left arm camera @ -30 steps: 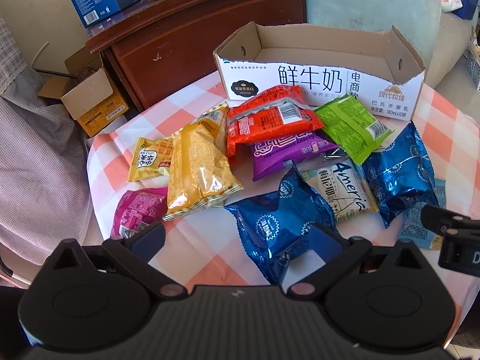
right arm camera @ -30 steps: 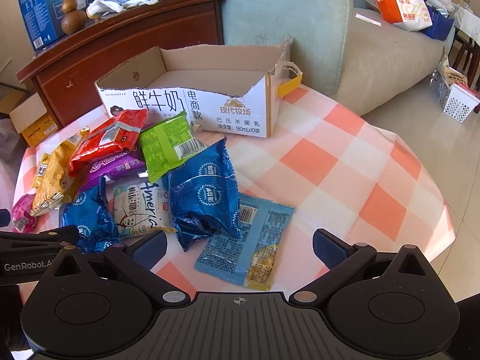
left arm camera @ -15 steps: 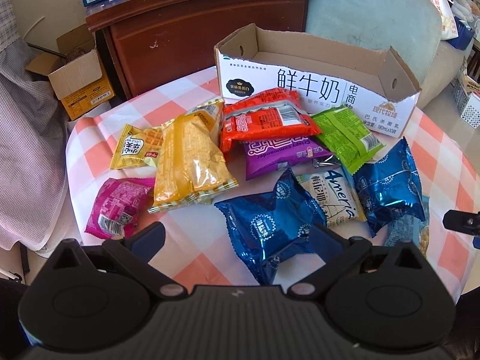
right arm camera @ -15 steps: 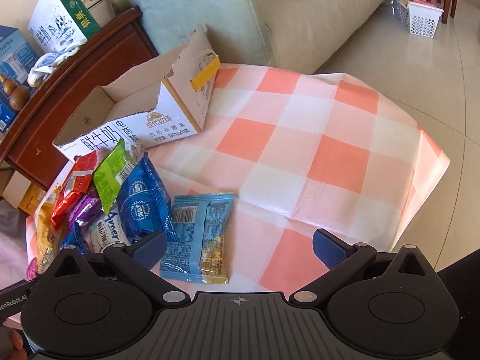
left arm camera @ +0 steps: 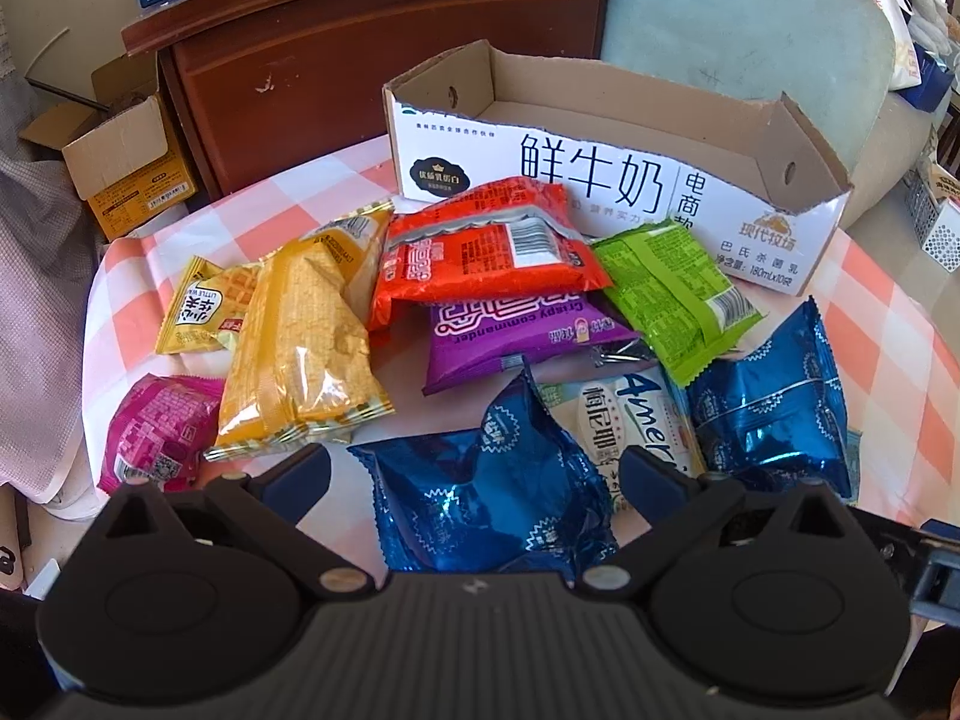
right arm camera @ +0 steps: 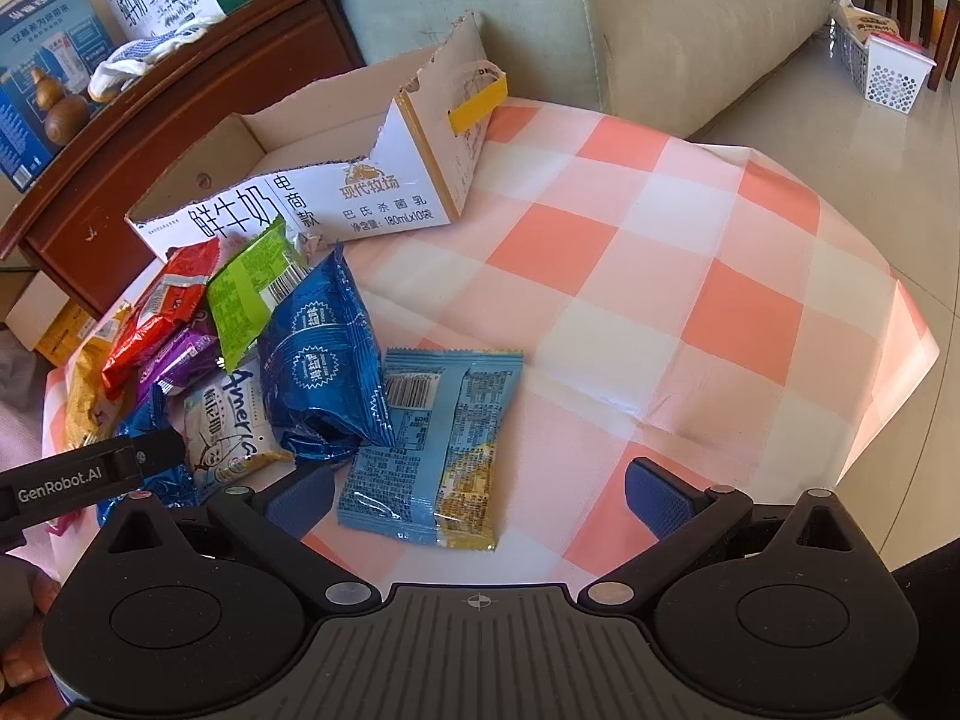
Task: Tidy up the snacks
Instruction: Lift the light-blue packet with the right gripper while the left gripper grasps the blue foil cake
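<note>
Several snack packets lie heaped on the checked tablecloth (right arm camera: 690, 276) in front of an open, empty cardboard milk box (left arm camera: 624, 138) (right arm camera: 288, 192). My left gripper (left arm camera: 480, 474) is open, with a dark blue foil packet (left arm camera: 486, 498) lying between and just beyond its fingertips. Beside that packet lie a white packet (left arm camera: 624, 414), a second dark blue one (left arm camera: 774, 408), then purple (left arm camera: 516, 336), red (left arm camera: 480, 252), green (left arm camera: 672, 294), yellow (left arm camera: 300, 354) and pink (left arm camera: 156, 438) ones. My right gripper (right arm camera: 480, 492) is open above a flat light blue packet (right arm camera: 432, 438).
A dark wooden cabinet (left arm camera: 360, 60) stands behind the table, with open cartons (left arm camera: 114, 162) on the floor to its left. A pale sofa (right arm camera: 660, 18) and a white basket (right arm camera: 888, 72) lie to the right. The table's right half (right arm camera: 750, 324) carries only the cloth. The left gripper's body (right arm camera: 90, 474) crosses the right wrist view.
The left gripper has come lower and closer over the dark blue packet. The right gripper swung from the pile towards the bare cloth and back, and now hangs over the light blue packet.
</note>
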The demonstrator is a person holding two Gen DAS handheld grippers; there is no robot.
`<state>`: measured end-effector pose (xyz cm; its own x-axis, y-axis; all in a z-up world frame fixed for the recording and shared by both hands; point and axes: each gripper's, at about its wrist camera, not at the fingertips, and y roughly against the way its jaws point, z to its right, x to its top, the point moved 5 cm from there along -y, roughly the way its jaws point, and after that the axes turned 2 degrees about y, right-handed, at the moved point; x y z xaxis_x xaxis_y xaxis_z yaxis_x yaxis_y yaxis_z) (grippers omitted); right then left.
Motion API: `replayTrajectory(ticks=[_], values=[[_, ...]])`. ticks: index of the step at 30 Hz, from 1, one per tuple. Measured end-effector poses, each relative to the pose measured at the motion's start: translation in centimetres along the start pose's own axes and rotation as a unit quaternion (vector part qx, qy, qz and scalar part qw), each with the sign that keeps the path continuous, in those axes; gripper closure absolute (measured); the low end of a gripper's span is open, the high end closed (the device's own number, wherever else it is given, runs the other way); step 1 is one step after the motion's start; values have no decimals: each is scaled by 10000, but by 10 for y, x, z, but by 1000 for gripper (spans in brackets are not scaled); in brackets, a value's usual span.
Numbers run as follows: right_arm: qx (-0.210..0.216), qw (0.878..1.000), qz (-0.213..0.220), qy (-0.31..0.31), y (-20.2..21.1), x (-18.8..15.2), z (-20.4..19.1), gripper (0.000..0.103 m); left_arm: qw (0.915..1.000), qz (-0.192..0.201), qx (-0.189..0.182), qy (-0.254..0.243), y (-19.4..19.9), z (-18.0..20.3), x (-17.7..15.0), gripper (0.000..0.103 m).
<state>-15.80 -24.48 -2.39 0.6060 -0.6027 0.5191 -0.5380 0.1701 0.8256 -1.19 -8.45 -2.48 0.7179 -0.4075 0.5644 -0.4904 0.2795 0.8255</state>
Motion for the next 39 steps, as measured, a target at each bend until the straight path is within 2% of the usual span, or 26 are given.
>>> replayTrajectory(ticks=[8,17,20,23,25,33,39], values=[[-23,9999,49,137,-11,0,-12,0,9997,-136,82,183,-16,-17,-14,1],[-341,9990,63,298,-28,-2,-21,3,9994,-111,84,306,-16,-29,-21,2],[-427,9983,211,329,-28,-2,-21,11,9994,-154,146,290,-18,-32,-24,9],[-439,9978,358,335,-25,-2,-20,22,9992,-119,122,354,-17,-35,-26,9],[-401,9975,427,399,-23,-2,-20,42,9993,-116,123,324,-16,-35,-27,9],[22,9976,359,593,-16,-11,-27,53,9996,-84,-24,286,-8,-37,-33,12],[372,9971,201,635,-7,-23,-31,54,9995,-67,52,319,-2,-43,-38,12]])
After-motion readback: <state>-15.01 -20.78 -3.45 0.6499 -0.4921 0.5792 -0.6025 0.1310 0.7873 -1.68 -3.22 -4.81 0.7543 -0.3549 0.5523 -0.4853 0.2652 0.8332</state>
